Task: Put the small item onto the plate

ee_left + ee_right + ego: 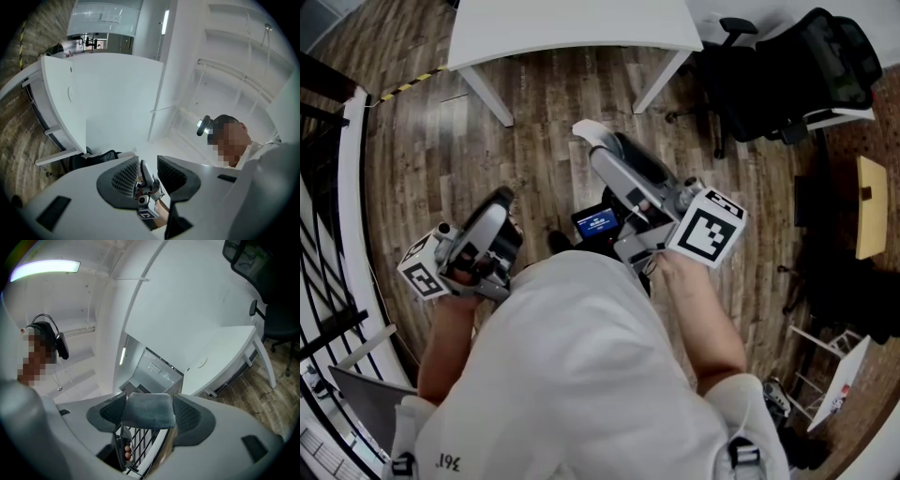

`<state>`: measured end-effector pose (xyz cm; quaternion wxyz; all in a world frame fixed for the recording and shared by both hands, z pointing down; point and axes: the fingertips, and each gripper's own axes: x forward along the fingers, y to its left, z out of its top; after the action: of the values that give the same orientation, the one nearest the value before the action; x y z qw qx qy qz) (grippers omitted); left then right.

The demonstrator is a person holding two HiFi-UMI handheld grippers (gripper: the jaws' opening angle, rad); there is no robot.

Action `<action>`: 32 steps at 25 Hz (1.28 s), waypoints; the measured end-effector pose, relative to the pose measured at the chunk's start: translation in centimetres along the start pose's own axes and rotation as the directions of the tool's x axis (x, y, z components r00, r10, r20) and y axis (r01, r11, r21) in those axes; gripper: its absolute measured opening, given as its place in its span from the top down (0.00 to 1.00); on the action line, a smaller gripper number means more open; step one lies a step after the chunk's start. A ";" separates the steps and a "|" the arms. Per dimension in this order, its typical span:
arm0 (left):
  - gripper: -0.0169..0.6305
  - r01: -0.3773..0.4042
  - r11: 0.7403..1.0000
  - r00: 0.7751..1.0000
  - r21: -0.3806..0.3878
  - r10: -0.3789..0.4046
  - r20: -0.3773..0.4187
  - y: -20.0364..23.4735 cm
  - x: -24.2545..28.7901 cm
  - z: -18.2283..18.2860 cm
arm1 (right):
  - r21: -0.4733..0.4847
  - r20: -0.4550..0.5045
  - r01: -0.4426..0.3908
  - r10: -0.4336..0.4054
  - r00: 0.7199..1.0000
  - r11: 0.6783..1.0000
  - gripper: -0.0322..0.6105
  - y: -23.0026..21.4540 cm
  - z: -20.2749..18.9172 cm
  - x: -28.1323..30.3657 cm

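My right gripper (149,414) is shut on a small grey-blue soft block (148,409) that fills the gap between both ribbed pads. In the head view the right gripper (587,131) points away from my body over the wooden floor. My left gripper (148,171) stands open with nothing between its pads; through the gap I see the right gripper (149,186) and the hand holding it. In the head view the left gripper (501,201) is held at my left side, tilted upward. No plate shows in any view.
A white table (572,28) stands ahead across the wood floor and also shows as the white table (225,348) in the right gripper view. A black office chair (797,66) is at the upper right. A dark railing (323,234) runs down the left.
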<state>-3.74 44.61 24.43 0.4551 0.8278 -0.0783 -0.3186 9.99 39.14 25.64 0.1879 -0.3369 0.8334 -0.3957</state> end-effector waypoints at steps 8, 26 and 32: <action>0.81 -0.003 1.000 0.999 -0.012 0.002 -0.034 0.8 0.7 -0.6 | 0.013 0.026 0.036 -0.037 0.999 0.999 0.48 -1.2 0.8 -0.9; 0.81 -0.052 0.998 0.998 0.024 0.052 -0.022 9.1 13.9 1.5 | 0.088 -0.021 -0.001 0.003 1.000 0.996 0.48 -12.3 12.8 1.5; 0.81 -0.057 0.997 0.998 0.058 0.055 0.037 11.7 20.2 3.8 | 0.069 -0.089 -0.042 0.048 0.995 0.997 0.48 -15.4 18.8 4.3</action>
<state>11.67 26.73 23.17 0.4377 0.8325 -0.1192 -0.3180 24.22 18.99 25.92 0.1698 -0.2933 0.8347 -0.4342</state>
